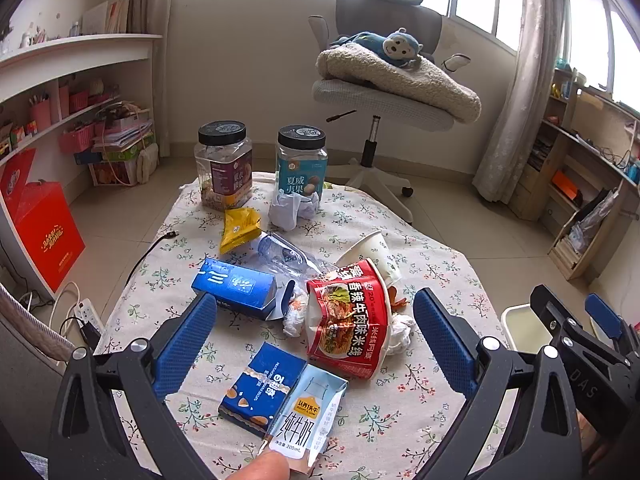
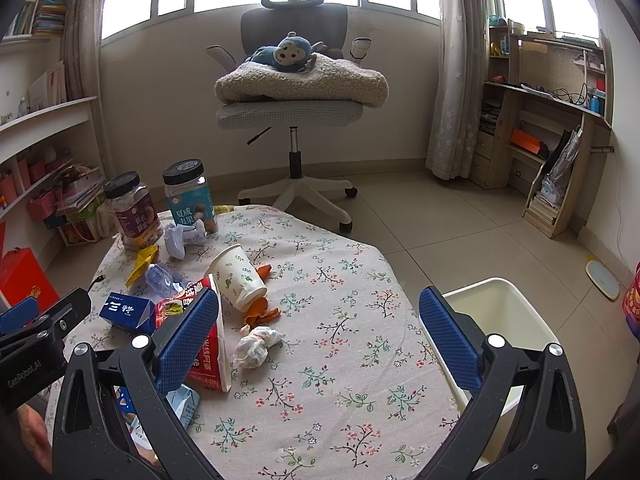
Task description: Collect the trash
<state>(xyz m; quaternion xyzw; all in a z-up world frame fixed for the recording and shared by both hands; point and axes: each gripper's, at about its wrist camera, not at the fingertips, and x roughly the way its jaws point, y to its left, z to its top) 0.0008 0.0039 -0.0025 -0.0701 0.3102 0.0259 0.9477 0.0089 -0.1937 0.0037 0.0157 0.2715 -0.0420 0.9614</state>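
While both sets of jaws stood wide and empty, left gripper [image 1: 314,354] hung over red noodle cup [image 1: 348,316] lying lengthwise on tabletop [image 1: 420,392], crumpled tissue [image 2: 256,346] ahead of right gripper [image 2: 318,354], white bin [image 2: 500,312] rightward.

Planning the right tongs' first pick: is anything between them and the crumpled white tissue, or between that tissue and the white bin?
Nothing visible blocks either. The right tongs hang open above bare tablecloth, with the crumpled tissue just ahead between the fingers. From there to the white bin off the table's right edge, only cloth shows.
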